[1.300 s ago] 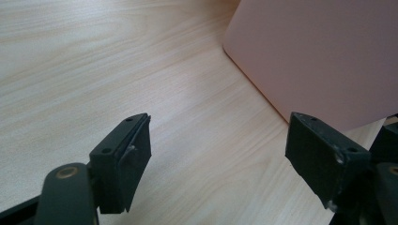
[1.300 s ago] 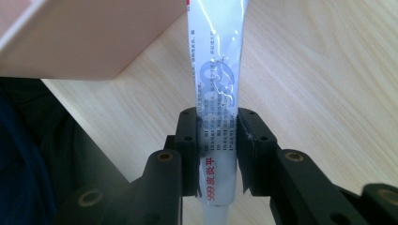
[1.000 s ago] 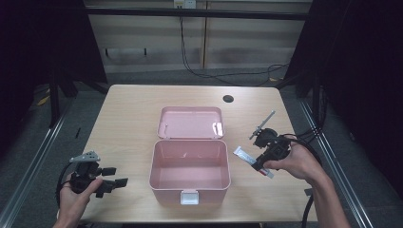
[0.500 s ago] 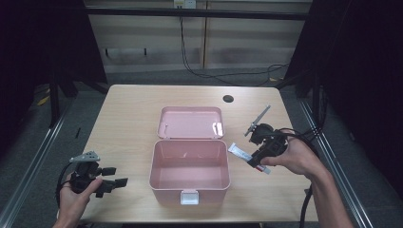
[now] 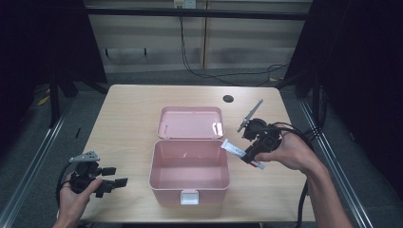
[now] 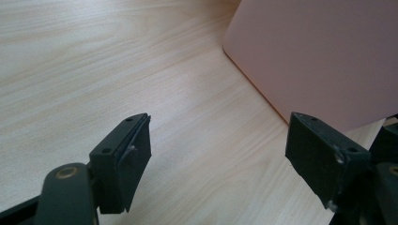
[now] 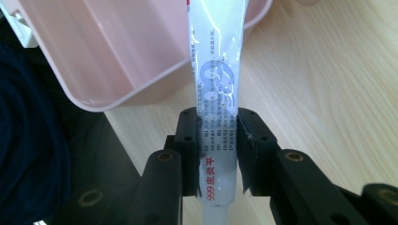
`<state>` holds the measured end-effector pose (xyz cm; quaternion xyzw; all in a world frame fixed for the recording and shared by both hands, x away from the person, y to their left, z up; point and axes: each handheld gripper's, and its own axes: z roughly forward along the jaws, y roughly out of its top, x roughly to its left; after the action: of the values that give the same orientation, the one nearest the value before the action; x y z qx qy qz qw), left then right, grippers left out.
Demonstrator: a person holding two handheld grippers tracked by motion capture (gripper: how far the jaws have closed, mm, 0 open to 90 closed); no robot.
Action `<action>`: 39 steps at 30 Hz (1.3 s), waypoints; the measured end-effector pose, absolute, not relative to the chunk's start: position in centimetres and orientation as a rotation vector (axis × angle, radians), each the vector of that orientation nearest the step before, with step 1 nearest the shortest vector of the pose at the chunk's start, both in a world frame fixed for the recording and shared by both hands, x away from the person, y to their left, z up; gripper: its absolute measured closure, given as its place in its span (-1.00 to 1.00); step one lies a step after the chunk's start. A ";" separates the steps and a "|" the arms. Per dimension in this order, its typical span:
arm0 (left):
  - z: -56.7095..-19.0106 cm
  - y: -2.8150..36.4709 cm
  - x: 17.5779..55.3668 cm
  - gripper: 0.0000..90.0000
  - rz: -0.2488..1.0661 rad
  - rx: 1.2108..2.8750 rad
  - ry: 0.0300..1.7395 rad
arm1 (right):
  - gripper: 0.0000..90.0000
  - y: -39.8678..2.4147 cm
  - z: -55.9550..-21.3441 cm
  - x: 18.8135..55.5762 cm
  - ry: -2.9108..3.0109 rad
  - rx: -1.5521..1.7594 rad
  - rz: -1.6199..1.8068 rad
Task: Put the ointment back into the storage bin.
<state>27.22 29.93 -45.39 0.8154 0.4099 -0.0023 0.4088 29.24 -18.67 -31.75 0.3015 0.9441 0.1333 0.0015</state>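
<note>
An open pink box (image 5: 189, 175) with its lid (image 5: 191, 122) laid back stands mid-table. My right gripper (image 5: 249, 156) is shut on a white ointment tube (image 5: 236, 151) just right of the box, and the tube's flat end reaches over the box's right rim. In the right gripper view the tube (image 7: 216, 84) runs up between the pads (image 7: 189, 145), with red print near its lower end, over the box's wall (image 7: 117, 70). My left gripper (image 5: 116, 176) rests open at the table's front left with nothing between its jaws. Its view shows the box's side (image 6: 324, 56).
The wooden table (image 5: 128, 114) has a dark round hole (image 5: 228, 99) at the back right. Cables trail from both grippers off the front edge. The table's left half (image 6: 117, 61) holds bare wood around the left gripper.
My right gripper has lifted the tube and carried it left, from the table's right side to the box's right rim. The left gripper has stayed put.
</note>
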 end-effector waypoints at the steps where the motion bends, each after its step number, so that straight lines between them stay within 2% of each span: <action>1: -45.4 29.9 27.2 -0.50 -0.006 2.054 1.033 | 0.59 -18.4 -31.6 29.3 2.972 0.929 0.417; 15: -45.4 29.9 27.2 -0.50 -0.008 2.056 1.030 | 0.59 -14.7 -31.0 29.4 3.021 0.832 0.391; 39: -45.3 29.9 27.2 -0.50 -0.006 2.053 1.026 | 0.59 -9.2 -32.4 29.8 3.121 0.631 0.328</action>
<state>27.18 29.89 -45.34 0.8157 0.4076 -0.0024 0.4106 29.82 -9.18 -32.44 0.1969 0.9746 0.1023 -0.0298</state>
